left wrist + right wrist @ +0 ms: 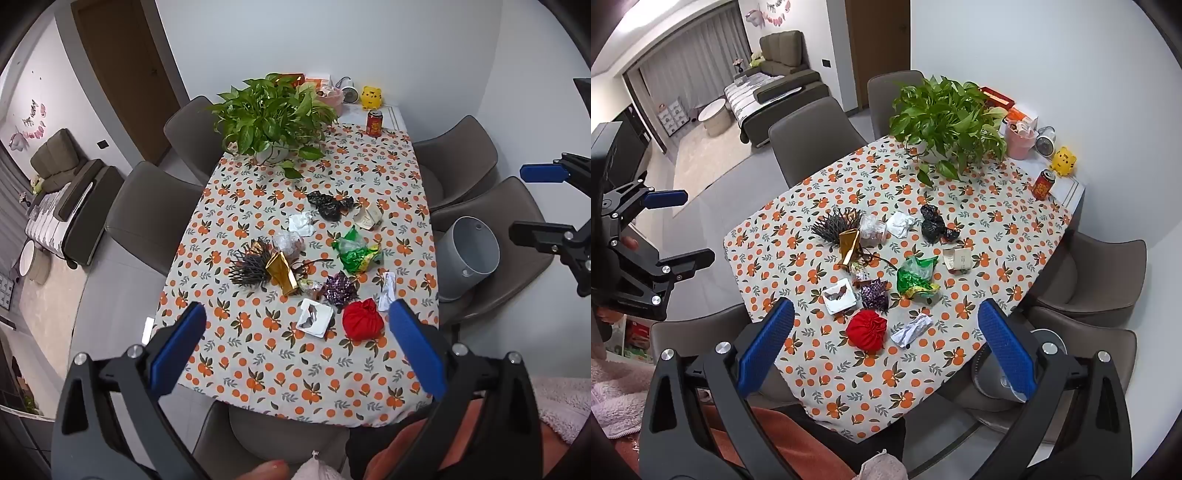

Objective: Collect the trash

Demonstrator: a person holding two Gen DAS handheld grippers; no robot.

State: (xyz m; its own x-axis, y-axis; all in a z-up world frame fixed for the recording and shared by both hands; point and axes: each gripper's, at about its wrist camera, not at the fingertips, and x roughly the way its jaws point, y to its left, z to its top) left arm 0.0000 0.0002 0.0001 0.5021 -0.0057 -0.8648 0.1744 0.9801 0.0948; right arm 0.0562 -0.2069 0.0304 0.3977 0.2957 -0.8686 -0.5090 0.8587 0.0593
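Observation:
Several pieces of trash lie mid-table on the orange-patterned cloth (258, 369): a red pouch (362, 319) (866, 328), a white torn packet (316, 317), a purple wrapper (340, 288), a green bag (356, 251) (916, 277), a gold wrapper (282, 273), a black bag (328, 205) and crumpled paper (301, 223). A grey bin (467, 254) stands on the chair to the right. My left gripper (297, 310) (698, 226) hovers open over the near table edge, holding nothing. My right gripper (886, 306) (519, 201) is open too, above the near right corner.
A potted plant (273, 118), a red can (375, 123), a yellow toy (370, 96) and a pink tub (1019, 142) stand at the far end. Brown chairs (151, 218) line both long sides and the near end. A person's lap shows below (783, 435).

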